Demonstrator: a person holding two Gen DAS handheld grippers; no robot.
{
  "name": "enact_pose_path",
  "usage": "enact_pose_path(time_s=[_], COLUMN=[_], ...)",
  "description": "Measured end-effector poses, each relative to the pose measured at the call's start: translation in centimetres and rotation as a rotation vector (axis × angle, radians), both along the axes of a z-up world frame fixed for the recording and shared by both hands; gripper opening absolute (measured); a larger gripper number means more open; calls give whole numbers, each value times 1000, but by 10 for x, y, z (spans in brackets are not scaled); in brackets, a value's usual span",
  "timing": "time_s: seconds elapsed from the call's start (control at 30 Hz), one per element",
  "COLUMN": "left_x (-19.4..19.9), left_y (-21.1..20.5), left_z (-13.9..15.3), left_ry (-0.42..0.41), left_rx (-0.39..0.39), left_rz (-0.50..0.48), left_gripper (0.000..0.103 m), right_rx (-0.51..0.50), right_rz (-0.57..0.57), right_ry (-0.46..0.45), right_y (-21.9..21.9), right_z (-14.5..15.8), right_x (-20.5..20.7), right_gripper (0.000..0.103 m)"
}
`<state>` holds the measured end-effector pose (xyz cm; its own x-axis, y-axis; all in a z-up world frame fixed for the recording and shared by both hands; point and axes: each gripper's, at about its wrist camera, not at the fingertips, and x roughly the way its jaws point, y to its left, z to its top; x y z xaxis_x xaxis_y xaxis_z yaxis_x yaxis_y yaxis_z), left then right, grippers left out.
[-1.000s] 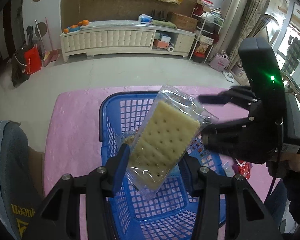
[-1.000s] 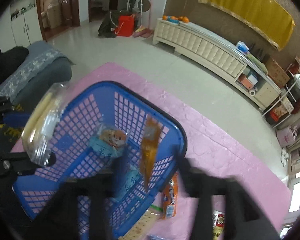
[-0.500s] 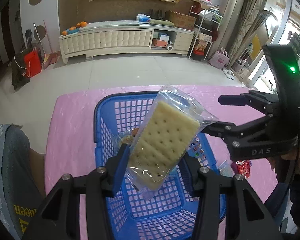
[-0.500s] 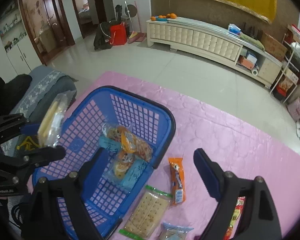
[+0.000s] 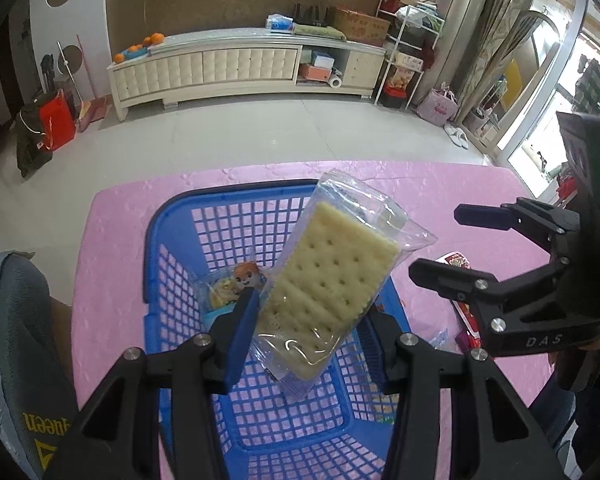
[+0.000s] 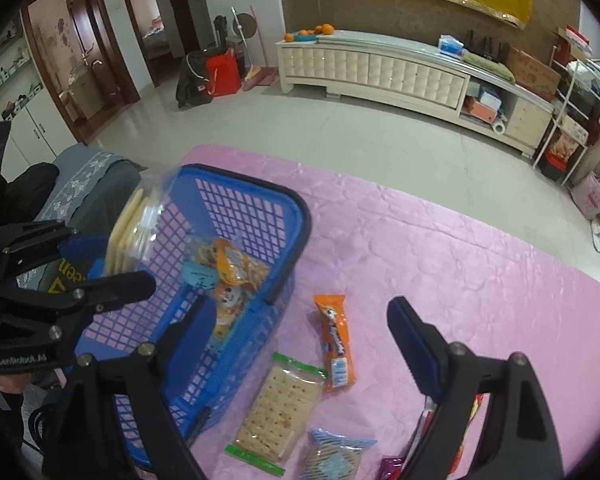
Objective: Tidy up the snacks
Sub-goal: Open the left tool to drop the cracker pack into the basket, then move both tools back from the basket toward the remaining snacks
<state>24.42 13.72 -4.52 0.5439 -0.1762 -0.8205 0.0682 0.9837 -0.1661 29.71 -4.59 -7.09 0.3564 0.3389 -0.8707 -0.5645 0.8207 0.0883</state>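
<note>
My left gripper (image 5: pixel 308 332) is shut on a clear pack of crackers (image 5: pixel 332 292) and holds it tilted above the blue basket (image 5: pixel 172 240). The basket holds several snack packs (image 6: pixel 228 272). My right gripper (image 6: pixel 300 332) is open and empty, to the right of the basket, above an orange snack bar (image 6: pixel 336 344) and a green-edged cracker pack (image 6: pixel 276 408) on the pink tablecloth (image 6: pixel 440 248). It also shows in the left wrist view (image 5: pixel 448 244). The left gripper and its cracker pack (image 6: pixel 132 232) show at the left of the right wrist view.
A blue biscuit pack (image 6: pixel 332 460) and red packets (image 6: pixel 392 468) lie at the near edge of the table. A red packet (image 5: pixel 460 304) lies right of the basket. A grey cushioned seat (image 6: pixel 84 176) stands left of the table.
My right gripper let go of an orange snack into the basket, opened, and drew back to the right, off the basket. The left gripper held the crackers nearly still.
</note>
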Motion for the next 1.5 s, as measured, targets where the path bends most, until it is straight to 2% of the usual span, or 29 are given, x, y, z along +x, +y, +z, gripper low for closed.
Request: enact_pose_path(time_s=[0.33,0.37,0.43,0.5,0.67,0.87,0.9,1.2,1.5], left_x=[32,36,37,35,16,-5,-8,-43,-69], left_y=[-10,-10,-10,-10,-15,-22,-24,-47,-80], left_z=[-6,-7,-10,-12,-8,11,15,52,71], left_ry=[12,15,26,34,29,1,-4,-73,-110], left_rx=[-17,-16,-10,-26,-7,30,29,51,72], left_rz=[-18,-15,-3,-1,-43,-61,-66,-98,-129], left_gripper=[48,49,63,66,66,66,69,74,74], right_rx=[5,7,5,2,17,31,35,70,65], right_rz=[-30,-33,-38,-39,-48,-39,-41,-64,-79], right_ry=[28,28,28,25,38,45,45,8,-38], right_y=[-16,-17,-22,-26,-30,-30,-31,-47,-71], right_z=[-8,-8,-7,-6,-5,4,6,46,74], right_x=[12,12,14,15,12,-2,-4,-36,-65], right_gripper=[90,90,90,90,90,90,90,90,90])
